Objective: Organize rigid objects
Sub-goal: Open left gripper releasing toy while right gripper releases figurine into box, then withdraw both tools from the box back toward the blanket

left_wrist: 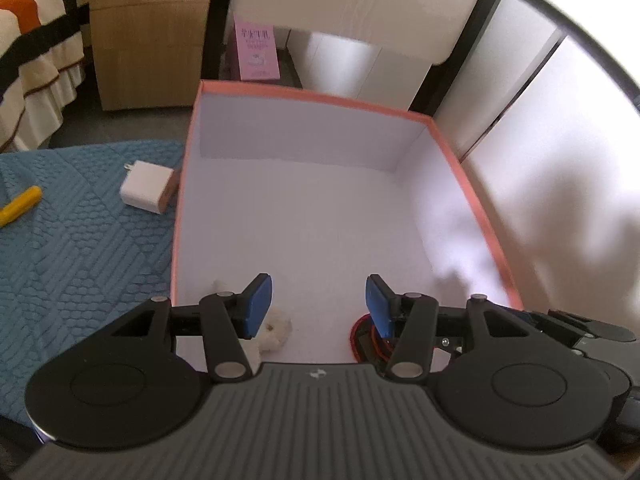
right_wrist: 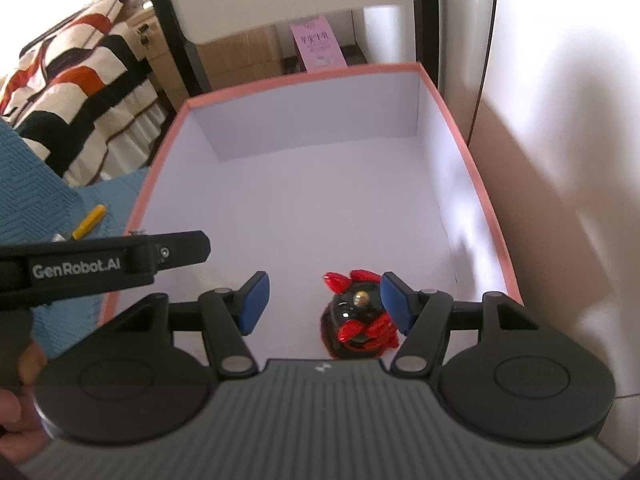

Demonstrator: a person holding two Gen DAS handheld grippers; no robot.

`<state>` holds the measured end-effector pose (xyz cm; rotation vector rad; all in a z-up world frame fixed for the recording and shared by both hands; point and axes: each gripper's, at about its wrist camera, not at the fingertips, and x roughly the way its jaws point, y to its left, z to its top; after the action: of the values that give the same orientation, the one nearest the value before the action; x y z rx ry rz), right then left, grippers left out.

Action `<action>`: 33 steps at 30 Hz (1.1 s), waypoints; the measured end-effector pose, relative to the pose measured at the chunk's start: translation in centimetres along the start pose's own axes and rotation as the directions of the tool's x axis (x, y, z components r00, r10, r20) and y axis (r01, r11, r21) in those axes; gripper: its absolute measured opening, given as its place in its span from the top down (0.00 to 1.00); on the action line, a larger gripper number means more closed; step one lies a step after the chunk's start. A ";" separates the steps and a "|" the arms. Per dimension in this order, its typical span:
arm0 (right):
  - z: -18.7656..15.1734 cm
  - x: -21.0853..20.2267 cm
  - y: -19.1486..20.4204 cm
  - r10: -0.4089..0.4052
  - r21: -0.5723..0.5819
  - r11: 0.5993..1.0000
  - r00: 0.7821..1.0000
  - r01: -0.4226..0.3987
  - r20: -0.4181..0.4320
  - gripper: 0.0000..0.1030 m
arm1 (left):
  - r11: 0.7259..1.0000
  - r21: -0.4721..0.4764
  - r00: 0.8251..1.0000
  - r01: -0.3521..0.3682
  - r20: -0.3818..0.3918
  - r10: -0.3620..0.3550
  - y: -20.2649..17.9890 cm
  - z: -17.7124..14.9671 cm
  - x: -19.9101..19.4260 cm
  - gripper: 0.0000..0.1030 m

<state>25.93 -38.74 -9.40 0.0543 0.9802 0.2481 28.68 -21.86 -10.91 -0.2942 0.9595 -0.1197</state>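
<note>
Both grippers [left_wrist: 319, 304] [right_wrist: 324, 300] spread; figurine [right_wrist: 358, 316] beside right pad.

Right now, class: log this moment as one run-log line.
left gripper: open, empty, over box | right gripper: open, black-red figurine between fingers, ungripped | charger, yellow pen: outside on blue mat

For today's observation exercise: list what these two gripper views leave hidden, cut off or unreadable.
- White figure, left wrist view: partly behind the left gripper's finger; shape unclear.
- Black-and-red figure, right wrist view: base cut off by the right gripper body.
- Pink sign: print too small.
- Yellow pen: cut by the edge.
</note>
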 end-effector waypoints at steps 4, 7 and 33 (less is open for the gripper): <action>-0.2 -2.0 1.2 -0.002 -0.006 1.000 0.999 0.002 0.034 0.38 | 1.000 0.001 0.999 0.005 0.043 -0.005 0.3 -0.2 -2.9 0.43; -0.4 -3.7 2.2 -0.003 -0.017 1.000 0.998 0.005 0.061 0.38 | 1.000 -0.001 0.997 0.010 0.075 -0.010 0.8 -0.5 -5.1 0.43; -6.0 -14.0 11.7 0.040 -0.083 0.996 0.976 -0.023 0.216 0.38 | 0.999 -0.023 0.965 0.029 0.262 -0.022 7.1 -6.8 -20.8 0.43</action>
<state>11.36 -31.05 0.48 0.0231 0.7509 0.3039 11.03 -11.67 -0.29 -0.3382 0.6955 -0.0889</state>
